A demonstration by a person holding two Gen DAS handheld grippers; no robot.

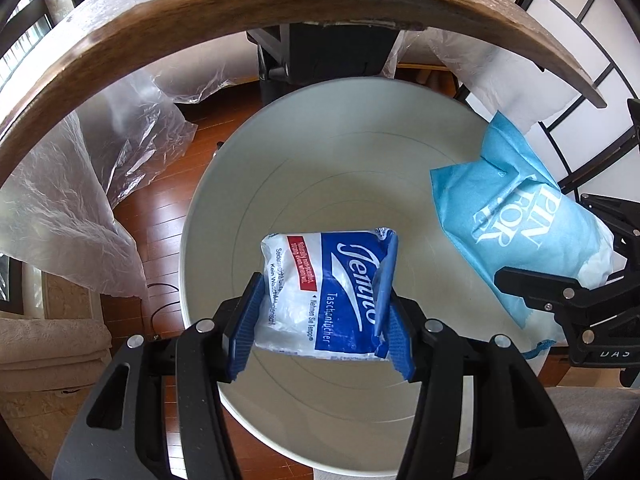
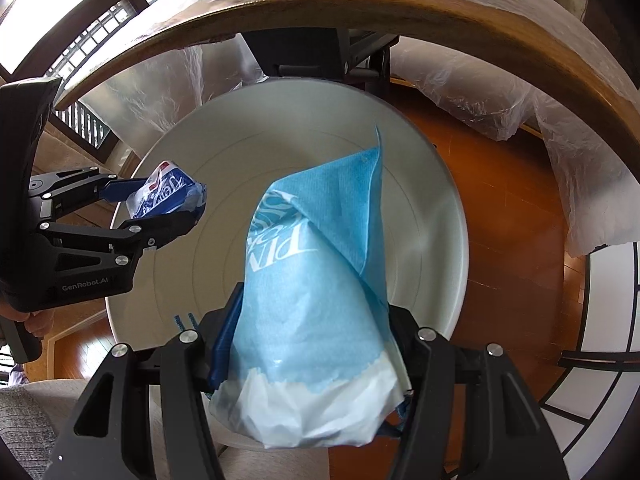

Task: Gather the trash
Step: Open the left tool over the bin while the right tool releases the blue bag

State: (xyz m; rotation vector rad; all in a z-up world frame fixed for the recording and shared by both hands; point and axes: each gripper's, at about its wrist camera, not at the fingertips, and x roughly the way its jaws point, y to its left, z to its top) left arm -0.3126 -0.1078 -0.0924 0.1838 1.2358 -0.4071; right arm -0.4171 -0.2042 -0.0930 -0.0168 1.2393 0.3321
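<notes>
Blue ribbed pads (image 1: 244, 320) are pressed against both sides of a tissue pack (image 1: 324, 296), which is pinched in the jaws of the left gripper (image 1: 320, 320). The pack is white and blue, printed with the word Tempo, and is held above the open mouth of a white bin (image 1: 360, 152). In the left wrist view its wrapper is seen creased where the pads bear on it.

The right gripper (image 2: 312, 344) is closed in the same way on a light blue bag (image 2: 316, 280), whose crumpled white lower end bulges out between the jaws. White lettering is printed on the bag, and one loose corner is folded upward to a point. The bag, too, is held over the bin, to the right of the tissue pack; the two are apart and not touching.

Below both, the bin's smooth pale inside is seen, with nothing visible on the parts of its floor that show. The bin stands on a reddish wooden floor (image 2: 500, 208).

Farther off, the curved wooden edge of the desk (image 1: 200, 16) is seen above the bin, with clear plastic sheeting (image 1: 60, 208) draped over it and hanging toward the floor.
</notes>
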